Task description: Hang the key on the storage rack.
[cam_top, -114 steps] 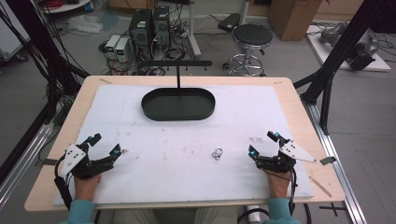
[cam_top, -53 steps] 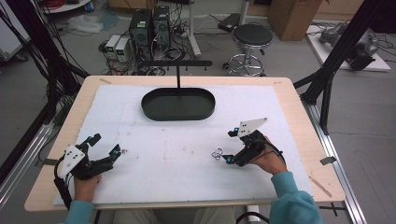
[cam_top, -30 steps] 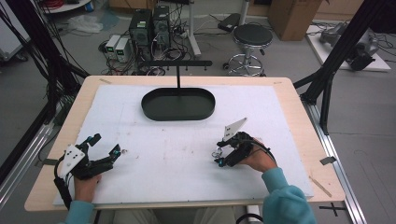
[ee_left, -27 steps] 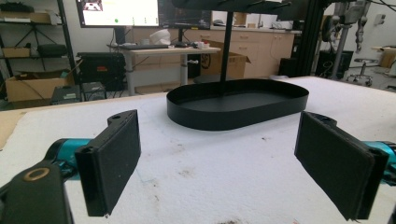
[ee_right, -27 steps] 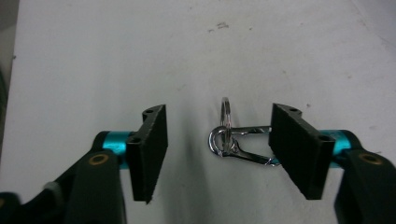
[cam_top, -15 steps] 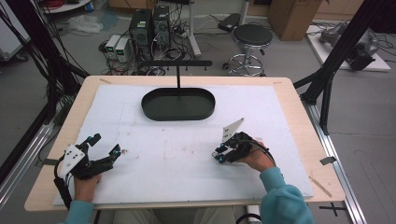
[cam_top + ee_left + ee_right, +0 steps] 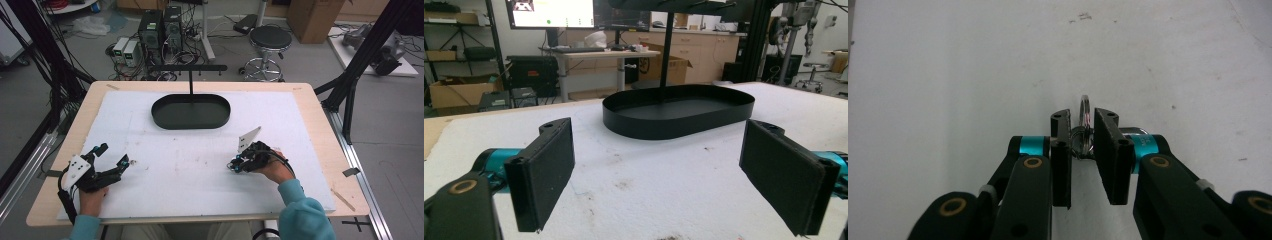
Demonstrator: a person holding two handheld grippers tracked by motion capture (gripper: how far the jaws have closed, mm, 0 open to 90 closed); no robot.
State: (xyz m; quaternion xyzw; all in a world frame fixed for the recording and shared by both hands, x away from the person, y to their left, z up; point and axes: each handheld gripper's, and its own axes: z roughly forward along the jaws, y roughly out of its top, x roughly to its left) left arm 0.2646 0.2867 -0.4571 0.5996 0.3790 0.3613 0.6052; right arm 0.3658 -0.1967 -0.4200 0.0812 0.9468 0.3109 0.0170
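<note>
Grasp step in hand. Right gripper (image 7: 1081, 131) jaws just closed on small metal ring (image 7: 1084, 111), at 5 o'clock from black tray (image 7: 190, 111). Left gripper (image 7: 659, 170) held wide open, nothing between. Next: ring to be lifted, grip kept firm.

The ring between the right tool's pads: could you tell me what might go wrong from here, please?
1. The right tool has just been closing on the small metal ring, which sits at the very tips of the pads, so it may slip or twist out when lifted.
2. The pads lie close to the white mat and might scrape it.
</note>
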